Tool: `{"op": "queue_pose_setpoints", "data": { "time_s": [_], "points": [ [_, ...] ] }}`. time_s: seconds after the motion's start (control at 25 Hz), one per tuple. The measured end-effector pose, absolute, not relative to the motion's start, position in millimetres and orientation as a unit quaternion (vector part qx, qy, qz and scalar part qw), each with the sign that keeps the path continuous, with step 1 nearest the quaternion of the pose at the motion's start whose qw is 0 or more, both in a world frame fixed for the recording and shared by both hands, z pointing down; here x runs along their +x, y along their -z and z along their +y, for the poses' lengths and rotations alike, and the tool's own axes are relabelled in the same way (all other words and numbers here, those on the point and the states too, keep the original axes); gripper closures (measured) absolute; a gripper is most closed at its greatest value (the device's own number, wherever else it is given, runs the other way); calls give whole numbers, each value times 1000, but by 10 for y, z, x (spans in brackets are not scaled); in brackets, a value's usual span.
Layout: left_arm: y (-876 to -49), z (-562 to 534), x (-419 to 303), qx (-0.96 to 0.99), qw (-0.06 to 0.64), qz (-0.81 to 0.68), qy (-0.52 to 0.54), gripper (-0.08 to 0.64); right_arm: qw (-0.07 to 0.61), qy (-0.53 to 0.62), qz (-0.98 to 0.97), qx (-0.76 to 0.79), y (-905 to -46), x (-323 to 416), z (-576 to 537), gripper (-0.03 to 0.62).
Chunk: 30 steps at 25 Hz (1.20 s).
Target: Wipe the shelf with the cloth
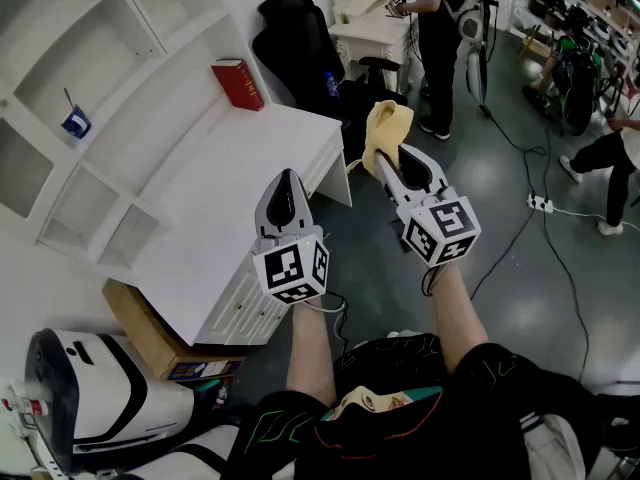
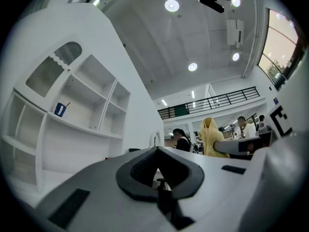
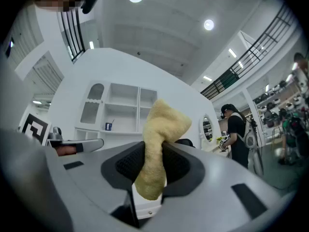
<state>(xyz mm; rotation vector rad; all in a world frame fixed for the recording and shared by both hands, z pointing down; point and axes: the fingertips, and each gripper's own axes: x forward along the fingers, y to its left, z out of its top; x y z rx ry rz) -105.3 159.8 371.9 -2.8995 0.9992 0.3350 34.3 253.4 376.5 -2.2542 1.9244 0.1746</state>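
Observation:
A yellow cloth [image 1: 386,128] sticks up from my right gripper [image 1: 398,164], which is shut on it and held in the air just right of the white desk [image 1: 240,198]. In the right gripper view the cloth [image 3: 161,129] is pinched between the dark pads. My left gripper [image 1: 284,186] hovers over the desk's front right corner, shut with nothing in it. The white shelf unit [image 1: 110,78] rises behind the desk at left, with a blue cup [image 1: 75,122] in one compartment. The left gripper view shows the shelf [image 2: 82,124], the cup [image 2: 60,109] and the cloth [image 2: 208,135].
A red book [image 1: 237,83] stands on the desk's far end. A black office chair [image 1: 300,43] sits behind the desk. A person [image 1: 440,28] stands at a far table. A power strip [image 1: 540,204] and cables lie on the floor. A cardboard box [image 1: 150,333] is under the desk.

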Motion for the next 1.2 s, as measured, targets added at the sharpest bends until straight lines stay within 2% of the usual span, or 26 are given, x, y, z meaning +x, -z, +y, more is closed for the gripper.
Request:
{"op": "queue_pose_setpoints", "data": {
  "time_s": [0.56, 0.92, 1.2],
  "points": [
    [-3613, 1614, -630, -932, 36, 342, -119, 560, 59, -62, 659, -747, -3759, 826, 2492, 485],
    [-3764, 1449, -856, -912, 46, 395, -101, 560, 55, -51, 698, -712, -3976, 696, 2210, 485],
    [-3895, 883, -882, -904, 28, 415, -97, 560, 52, -33, 709, -703, -4094, 751, 1647, 485]
  ]
}}
